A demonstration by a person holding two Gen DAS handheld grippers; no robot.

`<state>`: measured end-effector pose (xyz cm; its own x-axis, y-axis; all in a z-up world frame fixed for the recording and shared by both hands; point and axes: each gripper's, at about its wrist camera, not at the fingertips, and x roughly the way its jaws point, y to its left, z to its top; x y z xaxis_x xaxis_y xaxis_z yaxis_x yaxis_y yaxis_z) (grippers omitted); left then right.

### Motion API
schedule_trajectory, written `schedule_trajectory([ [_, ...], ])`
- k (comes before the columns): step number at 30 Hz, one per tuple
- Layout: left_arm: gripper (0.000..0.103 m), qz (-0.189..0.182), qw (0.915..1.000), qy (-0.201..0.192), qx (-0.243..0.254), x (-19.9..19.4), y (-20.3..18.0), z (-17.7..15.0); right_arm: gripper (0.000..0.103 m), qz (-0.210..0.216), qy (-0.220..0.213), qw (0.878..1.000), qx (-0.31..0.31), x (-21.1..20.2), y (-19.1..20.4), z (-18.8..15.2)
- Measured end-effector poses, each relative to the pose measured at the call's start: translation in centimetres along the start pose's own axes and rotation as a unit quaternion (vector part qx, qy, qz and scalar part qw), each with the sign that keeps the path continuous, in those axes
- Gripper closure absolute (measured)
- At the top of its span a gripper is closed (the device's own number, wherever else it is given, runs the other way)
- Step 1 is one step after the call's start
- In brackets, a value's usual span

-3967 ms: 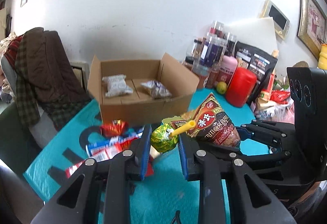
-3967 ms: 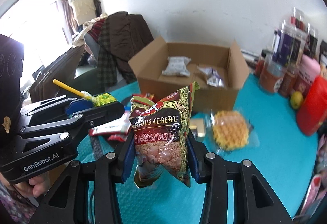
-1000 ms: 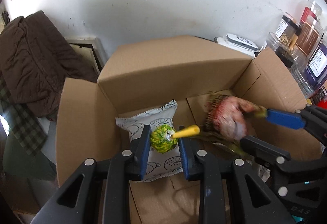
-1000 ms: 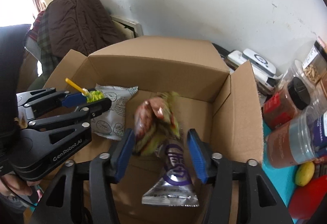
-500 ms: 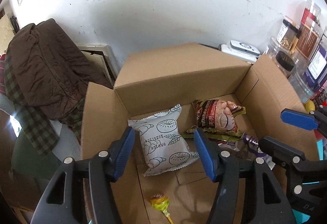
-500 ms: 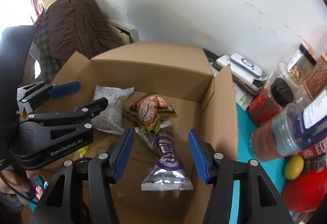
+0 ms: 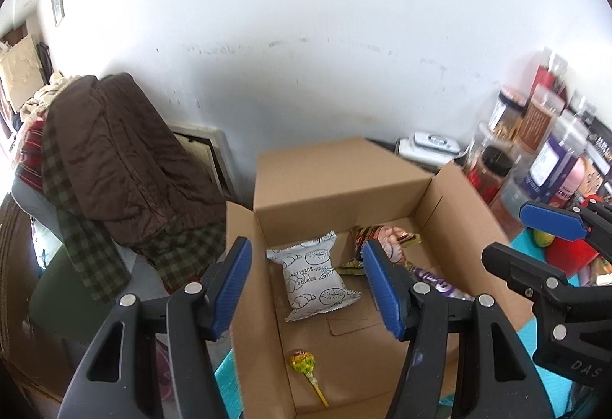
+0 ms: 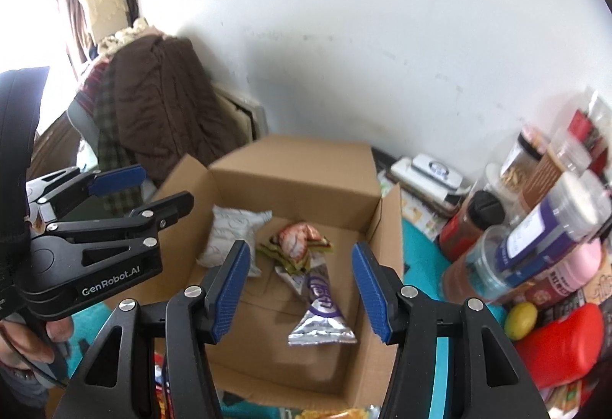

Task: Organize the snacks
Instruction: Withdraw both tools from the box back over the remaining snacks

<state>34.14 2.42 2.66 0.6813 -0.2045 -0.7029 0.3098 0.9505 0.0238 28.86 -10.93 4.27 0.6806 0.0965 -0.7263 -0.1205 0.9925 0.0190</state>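
Both my grippers, left (image 7: 306, 283) and right (image 8: 300, 291), hang empty, jaws apart, over the box (image 8: 290, 166); remaining snacks lie nearer me, below.

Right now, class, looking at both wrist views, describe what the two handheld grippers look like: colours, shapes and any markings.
Both the left gripper and the right gripper are black plastic frames with cut-out triangular openings and silver rivets. Each has two long fingers faced with ribbed blue pads. White lettering reading GenRobot.AI marks the left gripper's side in the right wrist view. No cables show.
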Motion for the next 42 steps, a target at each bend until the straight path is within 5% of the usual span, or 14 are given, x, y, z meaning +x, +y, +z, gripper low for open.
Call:
schedule_trajectory([
  [16, 0.043, -0.004, 0.9965, -0.083, 0.002, -10.7, -0.2, -1.1, 0.047, -0.015, -0.09, 0.996, -0.014, -9.6, 2.9, -0.9],
  [19, 0.03, -0.003, 0.9953, -0.096, 0.003, -12.4, -0.3, -1.7, 0.047, -0.013, -0.102, 0.995, -0.015, -11.1, 3.3, -1.5],
  [28, 0.022, -0.02, 0.9923, -0.122, 0.008, -17.1, -0.9, -4.1, 0.031, -0.008, -0.135, 0.991, -0.013, -15.7, 4.3, -4.2],
  [42, 0.018, -0.046, 0.9899, -0.132, 0.023, -20.8, -2.1, -9.7, 0.023, -0.007, -0.158, 0.987, -0.016, -20.1, 5.9, -9.5],
])
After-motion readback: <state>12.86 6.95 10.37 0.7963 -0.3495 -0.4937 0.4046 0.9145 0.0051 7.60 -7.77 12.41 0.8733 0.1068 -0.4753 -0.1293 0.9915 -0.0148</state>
